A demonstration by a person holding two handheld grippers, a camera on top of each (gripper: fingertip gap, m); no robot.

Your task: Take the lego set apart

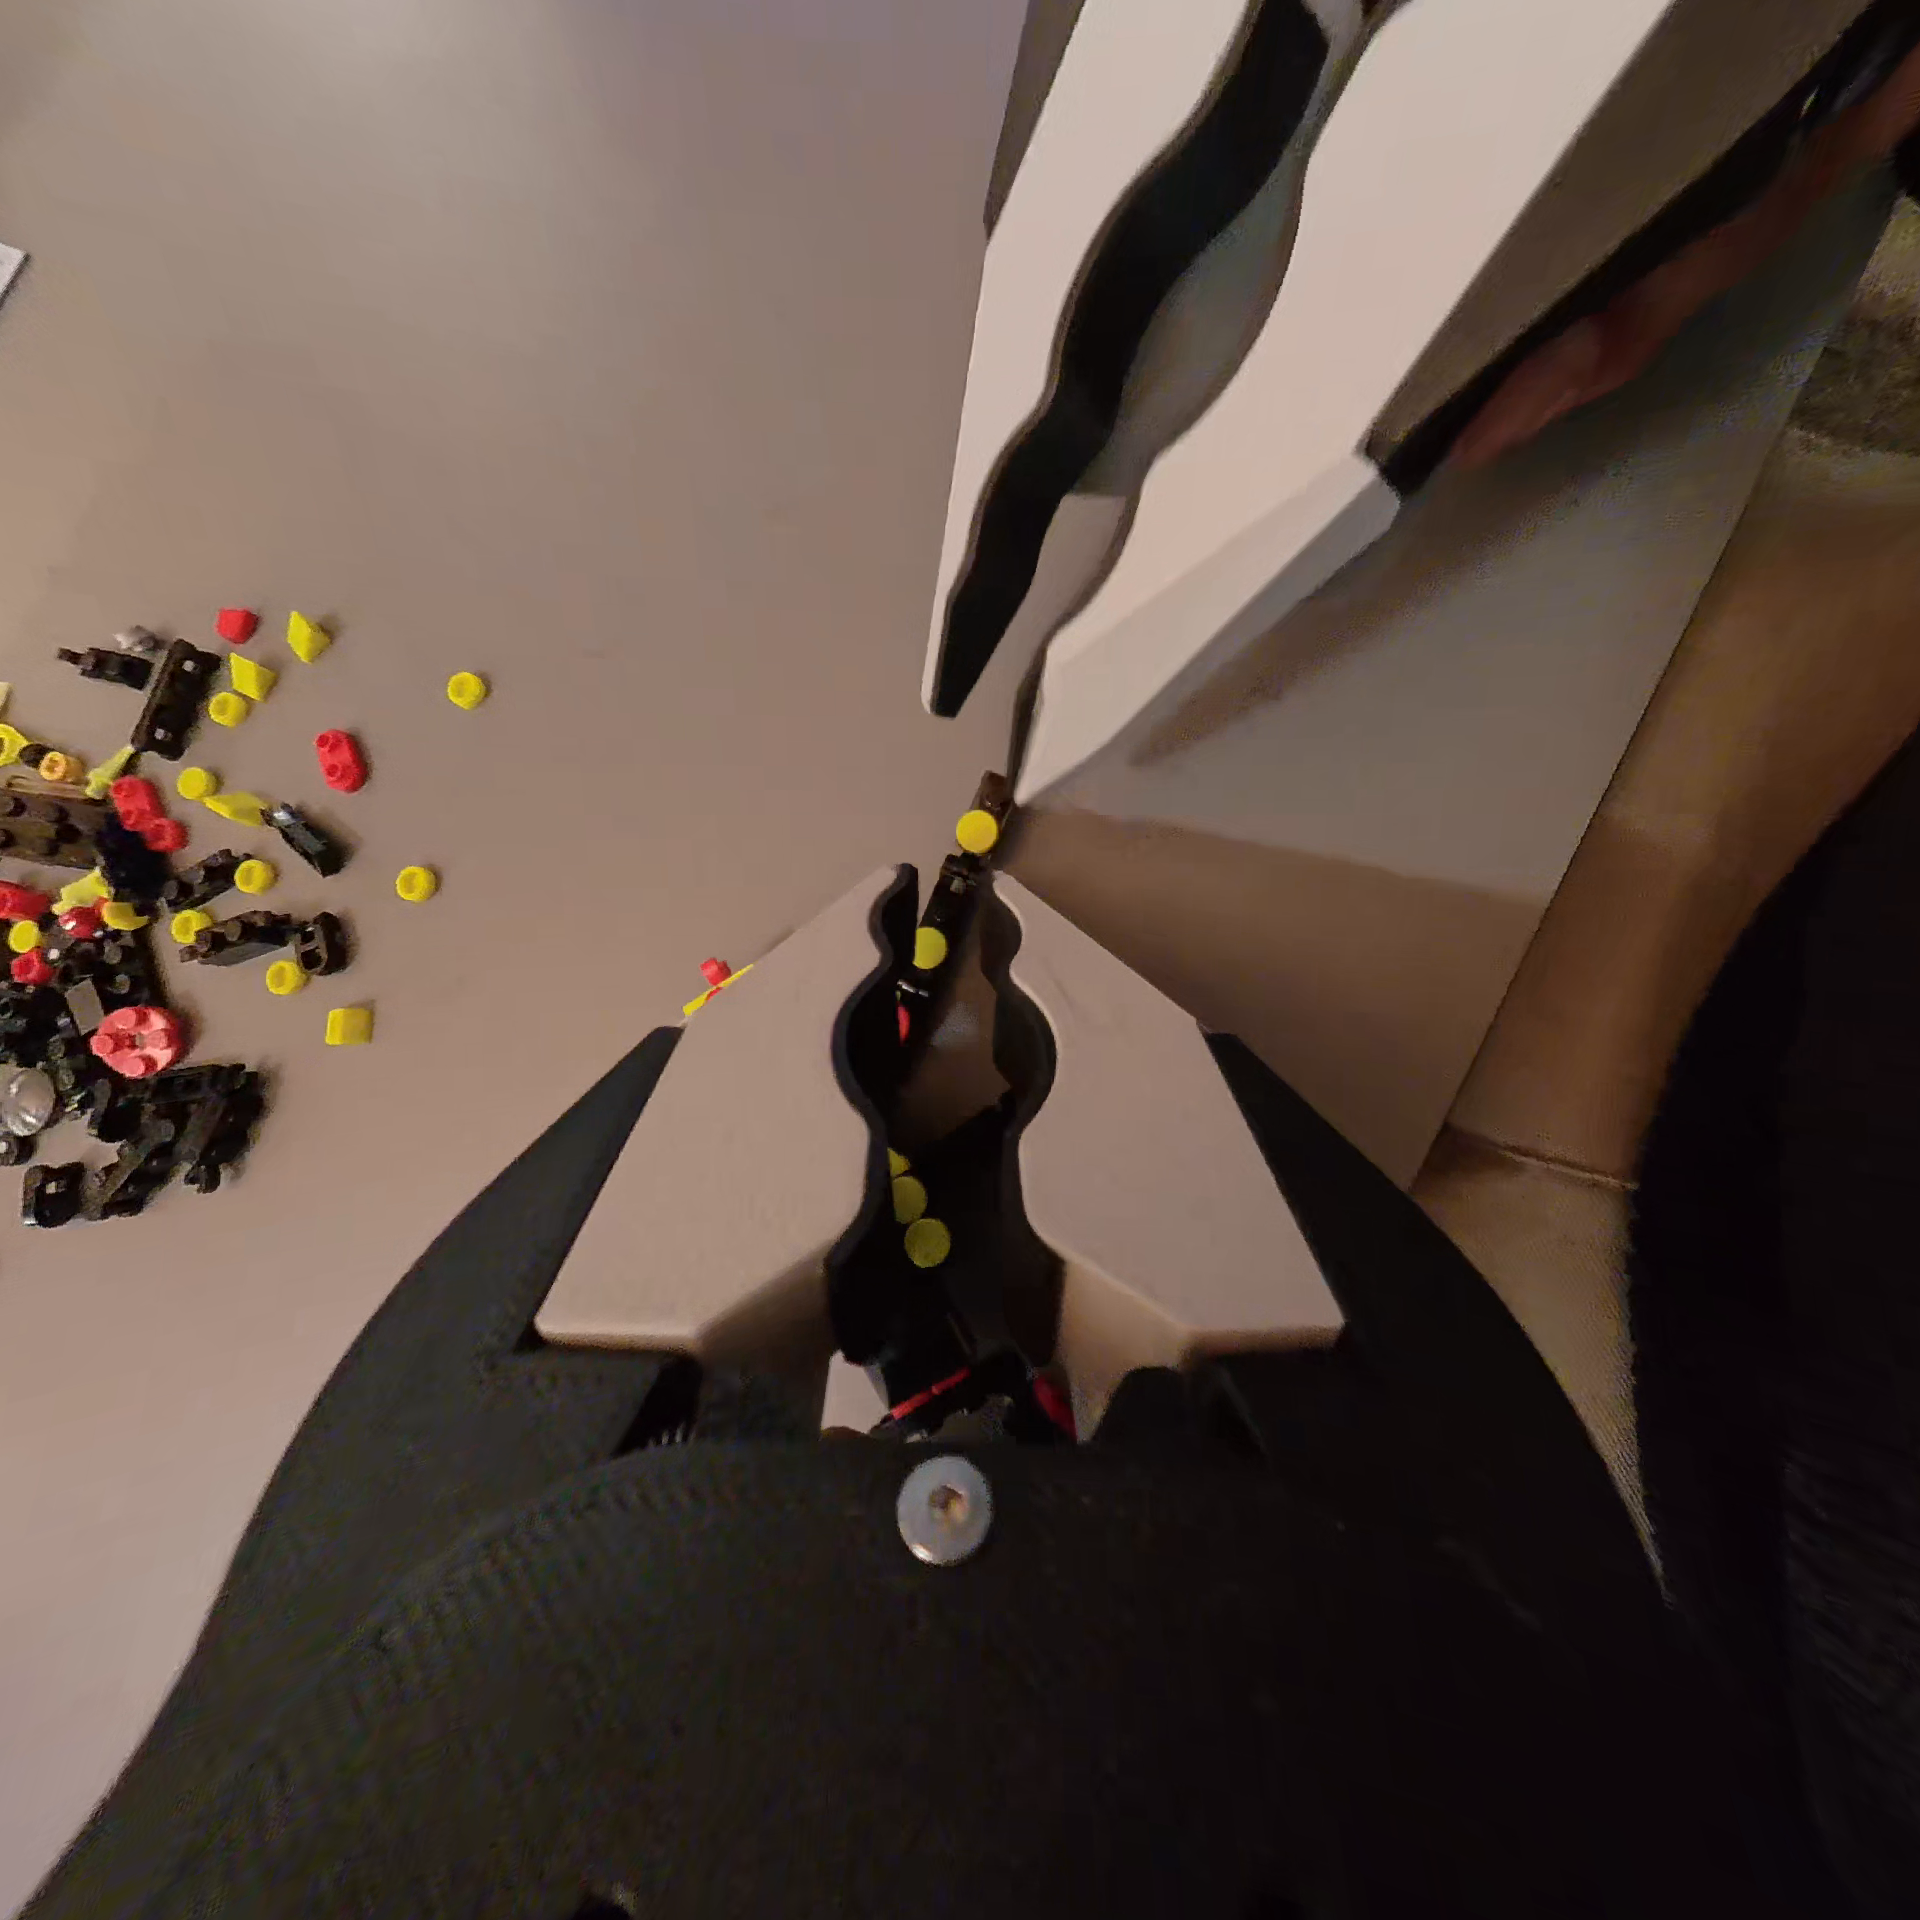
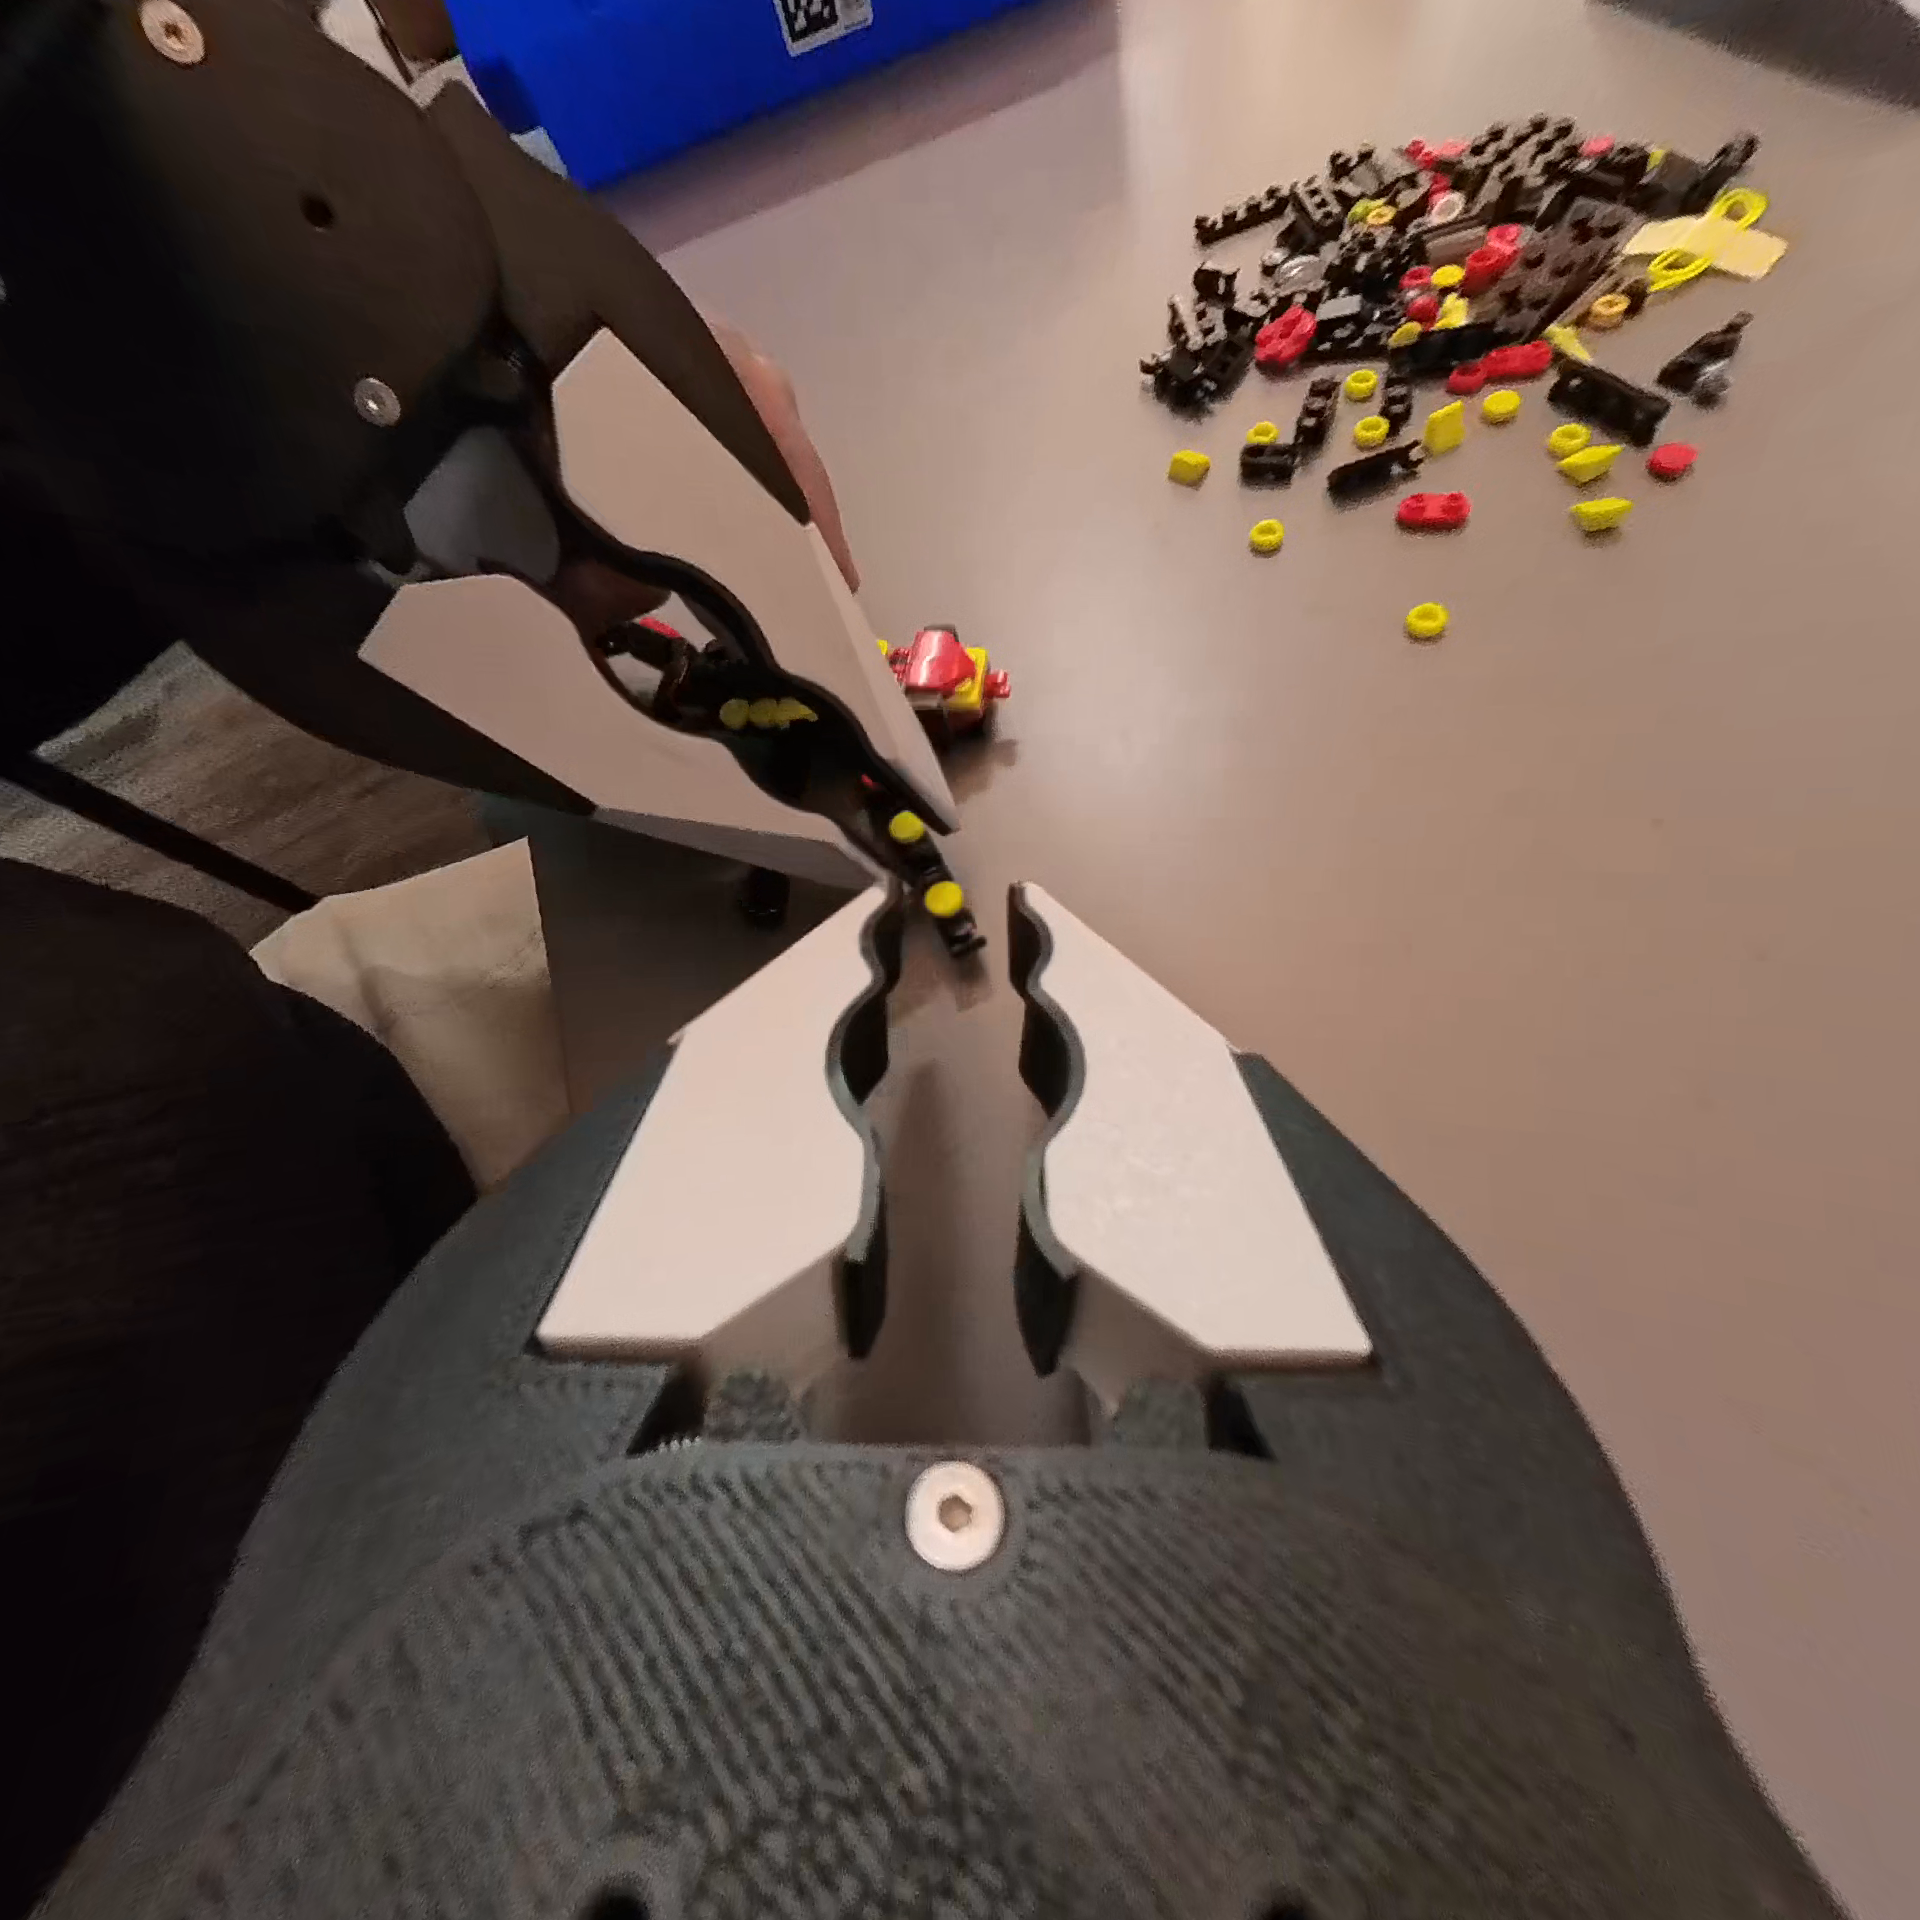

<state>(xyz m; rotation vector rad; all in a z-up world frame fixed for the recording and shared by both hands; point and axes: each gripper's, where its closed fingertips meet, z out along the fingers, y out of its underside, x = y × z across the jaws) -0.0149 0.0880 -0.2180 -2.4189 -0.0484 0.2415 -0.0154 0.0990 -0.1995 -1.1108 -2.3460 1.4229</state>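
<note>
gripping a slim black lego strip (image 1: 940,940) dotted with round yellow studs, the left gripper (image 1: 951,883) sits at the centre of the left wrist view, its jaws nearly closed around the strip, whose tip pokes out past the fingertips. the right gripper (image 2: 951,899) fills the lower middle of the right wrist view with its jaws parted by a narrow gap and nothing clamped between them; the end of the strip (image 2: 940,899) hangs just at the mouth of that gap, and whether it touches the left-hand fingertip cannot be told. in the left wrist view the right gripper (image 1: 997,748) comes in from the upper right, its tips close beside the strip's far end. a blue bin (image 2: 707,73) at the top edge of the right wrist view carries a black-and-white printed tag, too cropped to make out. a heap of loose black, red and yellow pieces (image 2: 1455,301) lies at the upper right of that view, with single yellow studs scattered toward the centre. a small red and yellow lego chunk (image 2: 945,675) rests on the table just behind the left gripper. the grey table (image 2: 1455,935) is bare across the right half of the frame, and its near edge runs along the left, where dark clothing and a pale paper bag (image 2: 457,997) show below it.
</note>
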